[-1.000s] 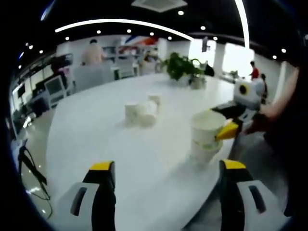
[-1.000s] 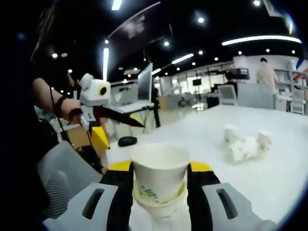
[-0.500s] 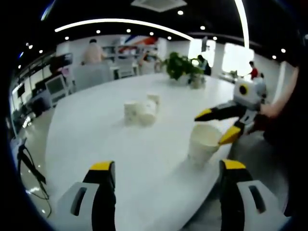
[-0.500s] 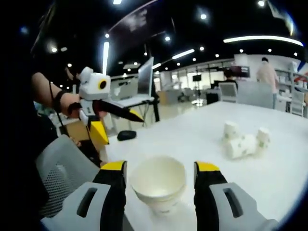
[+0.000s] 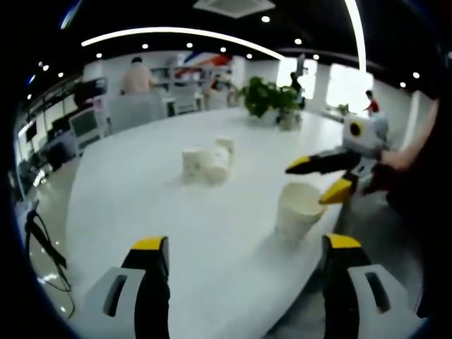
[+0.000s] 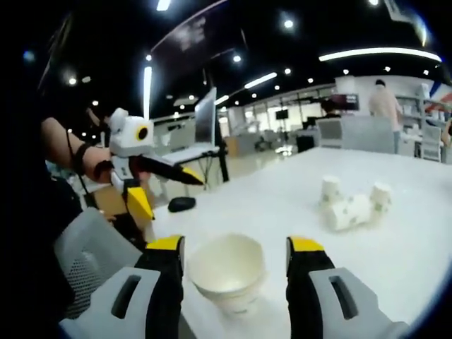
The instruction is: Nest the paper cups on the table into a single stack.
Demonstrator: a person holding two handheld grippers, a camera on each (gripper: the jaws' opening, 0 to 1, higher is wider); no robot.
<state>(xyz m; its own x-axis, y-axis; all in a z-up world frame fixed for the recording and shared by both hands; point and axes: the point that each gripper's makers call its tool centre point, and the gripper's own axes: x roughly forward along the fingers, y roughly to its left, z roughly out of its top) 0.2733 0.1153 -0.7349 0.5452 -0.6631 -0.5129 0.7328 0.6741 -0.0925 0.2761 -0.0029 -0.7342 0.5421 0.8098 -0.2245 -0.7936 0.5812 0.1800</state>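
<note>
Right hand-held gripper (image 6: 233,263) stood open astride the stack (image 6: 227,272) near the surface (image 6: 395,240) edge, jaws clear of it, apparently just set down there as the base. Left hand-held gripper (image 5: 240,275) open, empty. Loose cups (image 5: 207,164) clustered mid-surface, some tipped, awaiting nesting.

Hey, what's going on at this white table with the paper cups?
A person is stacking paper cups with a handheld gripper in each hand. The nested stack stands near the table edge, and the right gripper sits open around it, jaws clear of the cup walls. The left gripper is open and empty, pointed across the table. A cluster of loose cups, some lying on their sides, waits farther out, not yet stacked.
</note>
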